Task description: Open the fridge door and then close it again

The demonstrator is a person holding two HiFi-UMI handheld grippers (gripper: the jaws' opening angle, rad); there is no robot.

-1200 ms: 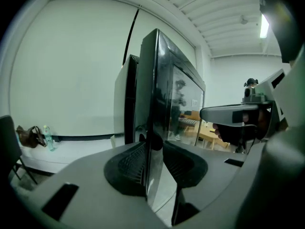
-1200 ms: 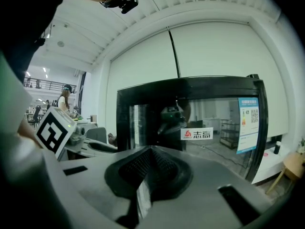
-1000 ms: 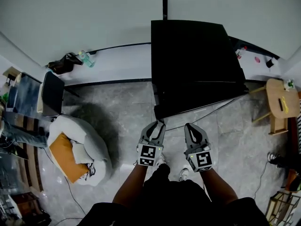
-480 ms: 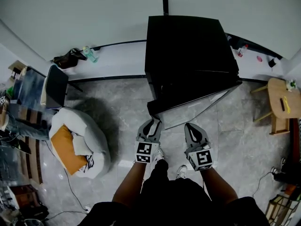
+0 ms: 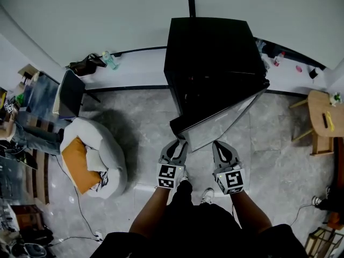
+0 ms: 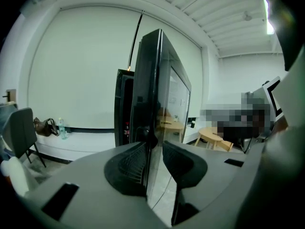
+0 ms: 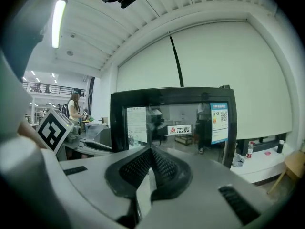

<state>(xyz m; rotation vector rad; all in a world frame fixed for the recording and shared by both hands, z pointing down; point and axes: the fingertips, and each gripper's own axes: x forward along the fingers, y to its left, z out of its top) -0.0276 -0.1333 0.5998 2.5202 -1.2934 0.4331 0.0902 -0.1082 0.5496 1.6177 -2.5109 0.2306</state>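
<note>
At centre of the head view, against the pale wall, the black fridge (image 5: 215,52) stands with its glass door (image 5: 223,123) swung partly outward over the grey floor (image 5: 145,122). Left claw (image 6: 153,149): jaws set wide and clamped on the door's free edge, which runs upright between the pads. Right claw (image 7: 151,151): jaws closed together and empty, facing the door's glass front, just beside the left claw. A white beanbag (image 5: 105,144) bearing an orange cushion (image 5: 75,163) lies well to the left
</note>
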